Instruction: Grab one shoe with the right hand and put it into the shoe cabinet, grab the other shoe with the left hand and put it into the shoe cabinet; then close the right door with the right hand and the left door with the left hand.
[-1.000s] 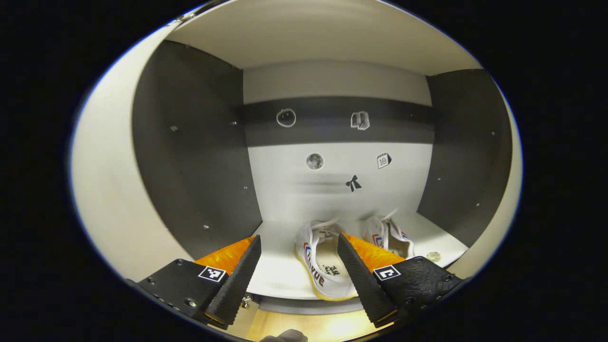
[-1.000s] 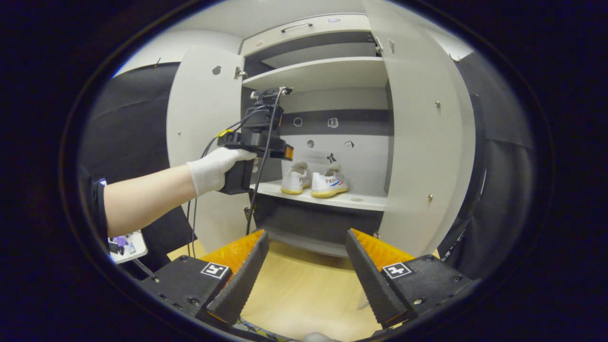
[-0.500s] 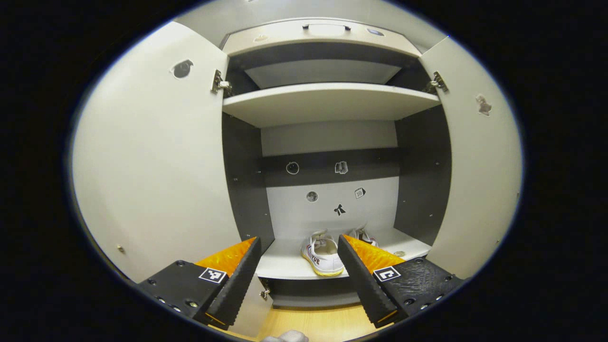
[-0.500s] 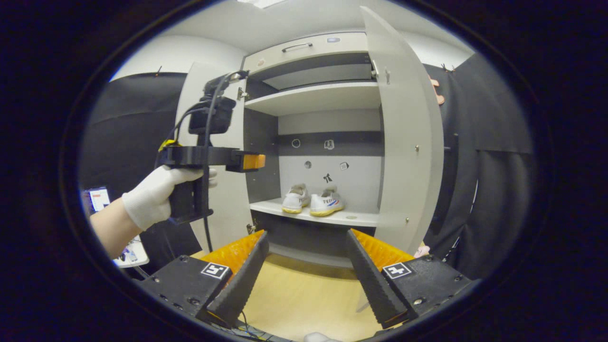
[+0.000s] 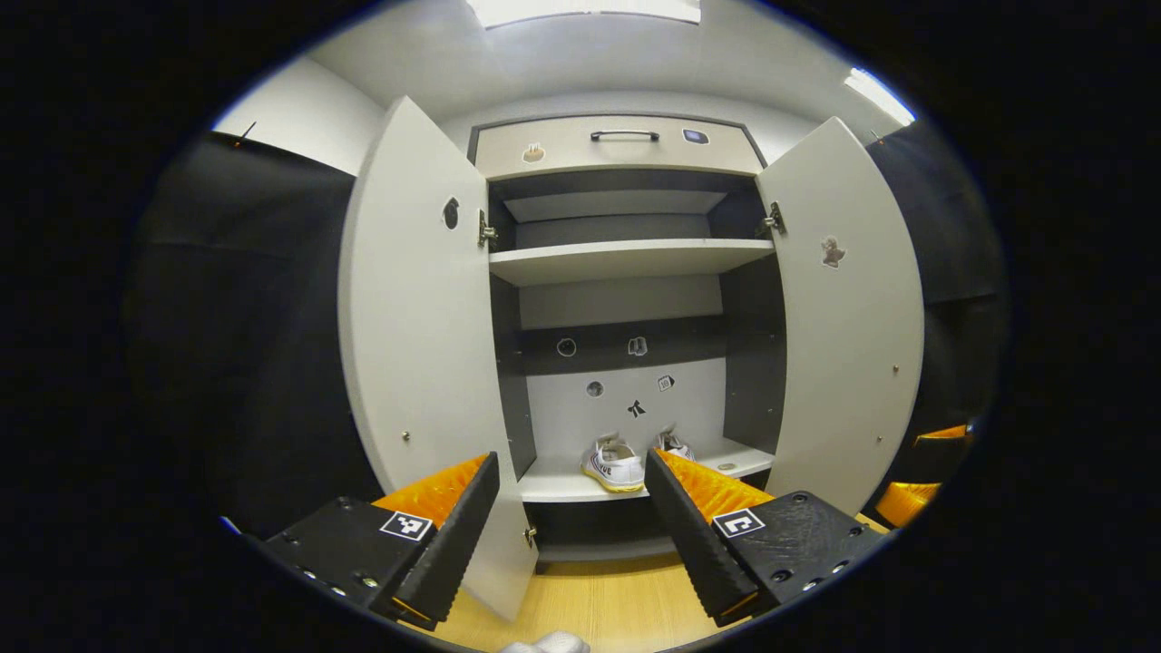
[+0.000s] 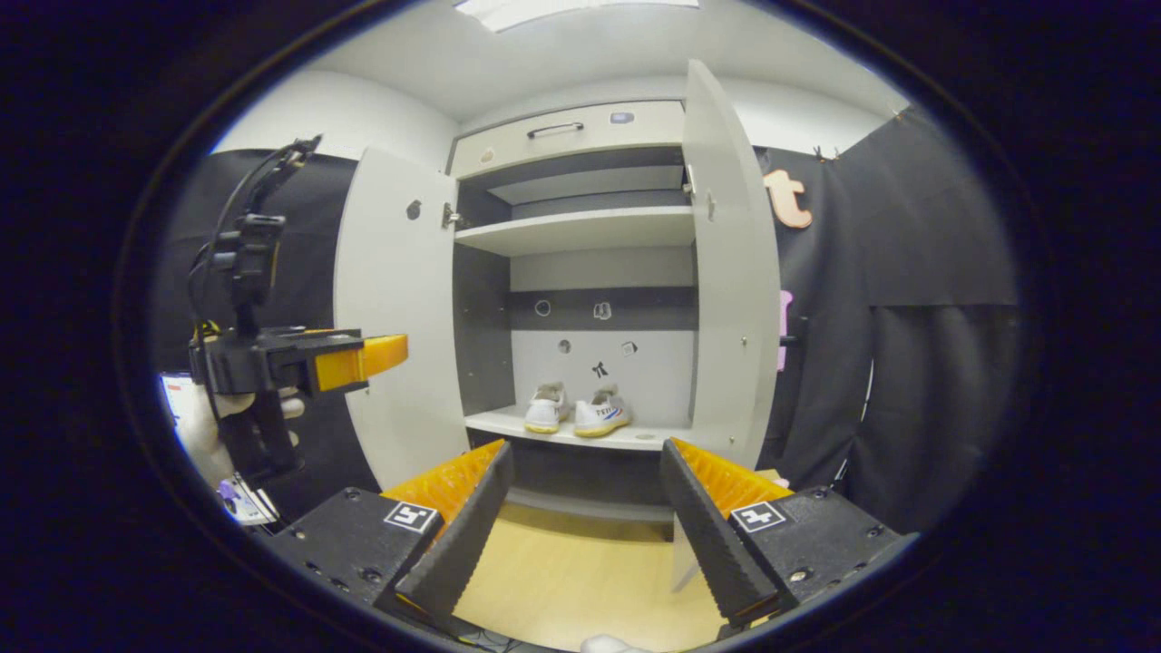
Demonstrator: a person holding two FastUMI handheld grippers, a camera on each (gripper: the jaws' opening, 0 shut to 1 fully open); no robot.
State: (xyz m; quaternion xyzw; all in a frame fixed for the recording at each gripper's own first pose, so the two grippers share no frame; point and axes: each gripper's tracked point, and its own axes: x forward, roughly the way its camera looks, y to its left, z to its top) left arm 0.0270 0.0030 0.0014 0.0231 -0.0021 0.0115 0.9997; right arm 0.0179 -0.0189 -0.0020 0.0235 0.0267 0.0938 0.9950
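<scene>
Two white shoes stand side by side on the lower shelf [image 5: 553,485] of the shoe cabinet: the left shoe [image 5: 613,463] [image 6: 545,414] and the right shoe [image 5: 673,445] [image 6: 602,415]. Both doors stand wide apart, the left door [image 5: 422,363] [image 6: 395,299] and the right door [image 5: 848,317] [image 6: 730,272]. My left gripper [image 5: 571,472] is open and holds nothing, well back from the cabinet; the right gripper view shows it [image 6: 363,354] at the left in a gloved hand. My right gripper [image 6: 587,458] is open with nothing between its fingers, in front of the right door.
An upper shelf [image 5: 626,258] and a top drawer with a handle [image 5: 624,136] sit above the shoes. Pale wooden floor [image 6: 580,580] runs up to the cabinet. Black cloth wall [image 6: 916,363] hangs on both sides.
Both grippers have pulled back from the cabinet; the left one has left the shelf opening, so the whole cabinet and both doors now show. The shoes stay on the shelf.
</scene>
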